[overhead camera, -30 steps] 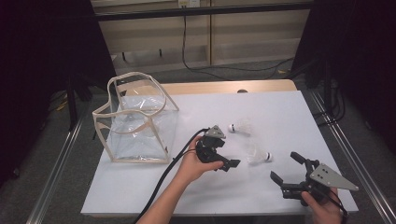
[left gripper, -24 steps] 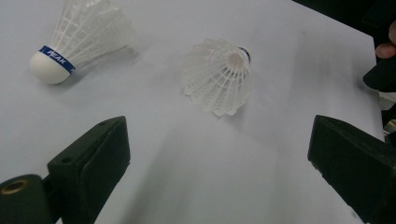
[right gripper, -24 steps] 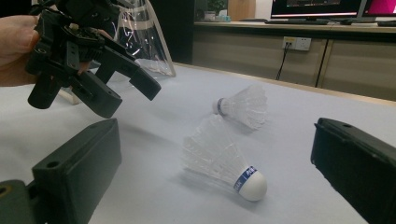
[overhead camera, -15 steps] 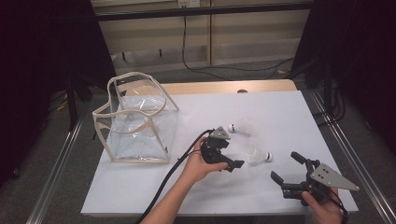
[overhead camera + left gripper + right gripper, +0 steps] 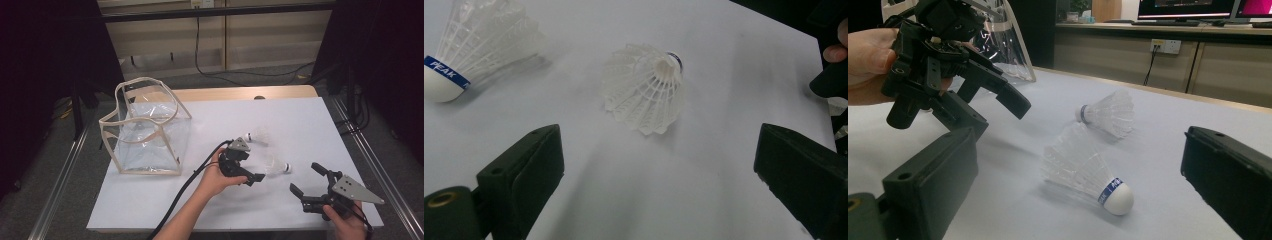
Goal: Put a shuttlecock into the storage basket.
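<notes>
Progress approx nil: 2 shuttlecocks (image 5: 274,165) (image 5: 258,135) on table (image 5: 310,125), none in clear bag (image 5: 145,135). Left gripper (image 5: 255,170) jaws apart, nearing 1; right gripper (image 5: 306,180) apart too.

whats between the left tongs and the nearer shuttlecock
Nothing: in the left gripper view only bare white table lies between the open left tongs and the nearer shuttlecock.

Even overhead light renders the white counter (image 5: 310,125) bright against a dim, nearly black surround. Each shuttlecock (image 5: 1087,170) casts only a soft, short shadow. Near black tongs appear slightly blurred in both gripper views.
</notes>
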`<action>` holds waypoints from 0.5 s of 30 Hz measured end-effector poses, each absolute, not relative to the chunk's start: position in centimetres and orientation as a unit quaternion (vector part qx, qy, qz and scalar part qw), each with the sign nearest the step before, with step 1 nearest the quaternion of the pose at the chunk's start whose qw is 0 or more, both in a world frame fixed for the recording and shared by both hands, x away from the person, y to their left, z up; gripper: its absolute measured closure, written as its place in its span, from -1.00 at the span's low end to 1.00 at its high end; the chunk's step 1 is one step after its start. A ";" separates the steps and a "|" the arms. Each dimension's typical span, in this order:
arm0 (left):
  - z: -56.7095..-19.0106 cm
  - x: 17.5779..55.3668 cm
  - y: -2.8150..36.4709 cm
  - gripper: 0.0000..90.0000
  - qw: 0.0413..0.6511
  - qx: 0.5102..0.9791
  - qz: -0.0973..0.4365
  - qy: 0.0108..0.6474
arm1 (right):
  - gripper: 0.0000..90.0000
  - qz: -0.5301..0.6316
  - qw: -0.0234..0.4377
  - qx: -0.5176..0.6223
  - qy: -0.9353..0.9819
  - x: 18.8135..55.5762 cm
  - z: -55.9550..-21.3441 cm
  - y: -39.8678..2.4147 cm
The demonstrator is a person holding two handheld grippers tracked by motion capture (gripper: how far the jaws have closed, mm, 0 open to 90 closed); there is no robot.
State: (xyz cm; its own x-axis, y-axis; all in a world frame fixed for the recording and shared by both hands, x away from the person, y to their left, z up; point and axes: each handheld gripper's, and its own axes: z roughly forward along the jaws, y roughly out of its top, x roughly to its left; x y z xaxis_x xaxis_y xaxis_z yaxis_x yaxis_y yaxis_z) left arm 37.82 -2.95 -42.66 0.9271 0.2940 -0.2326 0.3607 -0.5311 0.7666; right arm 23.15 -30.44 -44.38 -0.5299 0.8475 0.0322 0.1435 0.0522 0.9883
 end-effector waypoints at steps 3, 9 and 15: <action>-42.8 37.7 -3.3 -0.87 0.446 0.875 -0.040 0.183 | -0.97 0.576 0.306 0.376 0.658 23.2 -44.4 -30.5; -43.1 37.7 -3.7 -0.86 0.448 0.874 -0.045 0.184 | -0.97 0.576 0.306 0.376 0.659 23.2 -44.4 -30.5; -43.4 37.8 -4.2 -0.85 0.452 0.872 -0.050 0.182 | -0.97 0.576 0.307 0.376 0.658 23.2 -44.4 -30.5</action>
State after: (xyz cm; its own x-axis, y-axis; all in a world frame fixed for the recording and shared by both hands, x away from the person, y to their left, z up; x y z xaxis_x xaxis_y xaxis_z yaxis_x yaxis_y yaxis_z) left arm 37.75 -4.15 -43.39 0.9288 0.2721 -0.2517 0.3625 -0.5252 0.7699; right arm 23.19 -30.54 -44.38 -0.5293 0.8479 0.0293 0.1419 0.0544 0.9884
